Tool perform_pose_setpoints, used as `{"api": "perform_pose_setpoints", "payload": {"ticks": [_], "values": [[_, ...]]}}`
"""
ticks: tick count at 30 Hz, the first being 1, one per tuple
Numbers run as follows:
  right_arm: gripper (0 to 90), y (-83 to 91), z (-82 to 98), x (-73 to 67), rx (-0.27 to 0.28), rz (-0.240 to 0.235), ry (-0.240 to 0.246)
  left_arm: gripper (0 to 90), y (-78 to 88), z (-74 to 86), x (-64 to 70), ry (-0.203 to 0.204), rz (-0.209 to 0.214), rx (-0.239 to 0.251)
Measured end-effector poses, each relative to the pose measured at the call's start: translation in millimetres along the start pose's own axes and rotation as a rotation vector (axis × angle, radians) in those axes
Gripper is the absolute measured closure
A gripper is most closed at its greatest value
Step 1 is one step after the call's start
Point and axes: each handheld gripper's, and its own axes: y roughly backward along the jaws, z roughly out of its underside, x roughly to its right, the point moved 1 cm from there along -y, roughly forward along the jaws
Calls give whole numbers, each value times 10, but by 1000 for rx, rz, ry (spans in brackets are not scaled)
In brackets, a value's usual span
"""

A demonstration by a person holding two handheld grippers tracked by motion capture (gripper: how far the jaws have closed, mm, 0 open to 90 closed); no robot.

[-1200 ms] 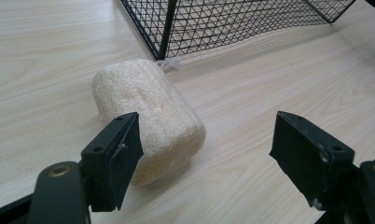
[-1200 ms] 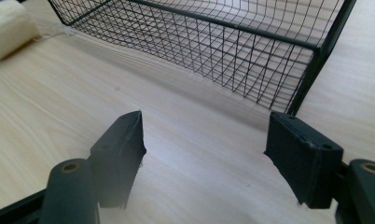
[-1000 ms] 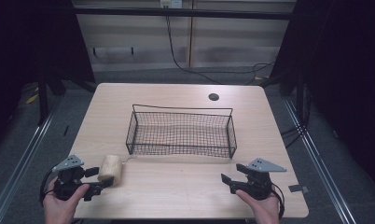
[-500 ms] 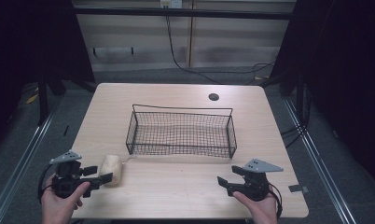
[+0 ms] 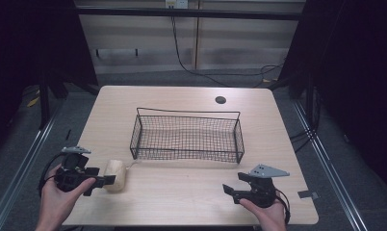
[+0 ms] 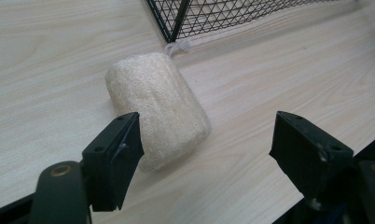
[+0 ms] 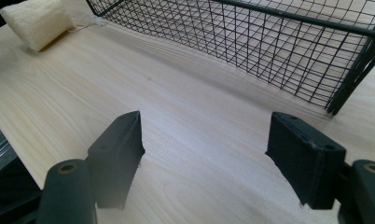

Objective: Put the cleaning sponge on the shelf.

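Observation:
A pale loofah sponge (image 5: 115,173) (image 6: 157,109) (image 7: 38,22) with a short white string lies on the wooden table (image 5: 182,211), just off the front left corner of a black wire basket (image 5: 187,136) (image 7: 269,42). My left gripper (image 5: 101,182) (image 6: 206,144) stands open at the sponge's near end, with one jaw against its side and the other well apart. My right gripper (image 5: 232,190) (image 7: 206,154) is open over bare table in front of the basket's right part, nothing between its jaws.
The basket holds nothing that I can see. A round cable hole (image 5: 220,100) sits at the table's far right. A dark floor and metal rails (image 5: 18,159) run along both sides of the table.
My left gripper has drawn back slightly toward the front left edge. My right gripper has shifted a little left and nearer. The sponge has stayed where it was.

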Motion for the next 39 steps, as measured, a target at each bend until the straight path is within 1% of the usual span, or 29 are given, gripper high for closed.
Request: {"api": "perform_pose_setpoints", "payload": {"ticks": [1,3,4,5,6,7,8,9,10,11,12,13,14,15,16,18,19,21,25,26,28,29,30,31,34,35,36,37,39], "values": [[266,-3,0,0,0,-2,0,249,2,-22,6,0,-14,-3],[265,-8,2,-2,-5,-2,-2,251,3,-74,5,-8,-14,-21],[264,-8,3,-2,-5,-5,-2,256,7,-130,-6,-1,-18,-42],[264,-8,3,-2,-5,-5,-2,256,7,-130,-6,-1,-18,-42],[265,-6,5,1,-5,-1,-3,252,6,-179,-32,10,-20,-59],[265,-6,5,1,-5,-1,-3,242,6,-179,-32,10,-20,-59],[264,-13,12,10,-18,4,-12,237,-13,-226,-52,28,-26,-73],[264,-13,12,10,-18,4,-12,236,-13,-226,-52,28,-26,-73],[262,-20,15,20,-21,0,-19,230,-48,-287,-78,27,-41,-123],[262,-17,13,16,-21,-2,-20,223,-62,-313,-84,39,-46,-123],[262,-14,12,12,-21,-2,-17,224,-67,-338,-99,34,-55,-136],[262,-14,12,12,-21,-2,-17,223,-67,-338,-99,34,-55,-136],[260,-17,16,8,-24,-7,-17,219,-74,-385,-124,41,-57,-164],[259,-22,18,9,-26,-9,-14,218,-74,-385,-124,41,-57,-164],[259,-25,18,9,-27,-11,-14,217,-70,-413,-136,39,-61,-184],[257,-30,16,8,-32,-11,-17,198,-75,-420,-130,45,-65,-188],[257,-30,16,8,-32,-11,-17,198,-79,-433,-135,31,-70,-210],[255,-34,17,9,-34,-15,-17,194,-93,-445,-133,32,-70,-226],[252,-37,18,10,-38,-12,-16,197,-127,-462,-164,49,-76,-233],[251,-38,20,13,-40,-9,-16,197,-146,-463,-180,55,-74,-246],[251,-39,22,16,-42,-13,-19,196,-181,-461,-204,62,-83,-263],[250,-40,22,16,-43,-12,-17,196,-203,-460,-215,72,-78,-265],[250,-46,23,19,-45,-14,-16,193,-245,-470,-235,72,-83,-282],[250,-46,23,19,-45,-14,-16,183,-245,-470,-235,72,-83,-282],[250,-58,25,12,-57,-16,-18,178,-327,-483,-237,80,-70,-313],[250,-58,25,12,-57,-16,-18,178,-327,-483,-237,80,-70,-313],[250,-61,29,10,-63,-19,-19,178,-348,-483,-242,77,-74,-327],[250,-61,29,10,-63,-19,-19,178,-348,-483,-242,77,-74,-327],[250,-66,32,13,-68,-20,-16,178,-378,-475,-244,88,-86,-339]]}}
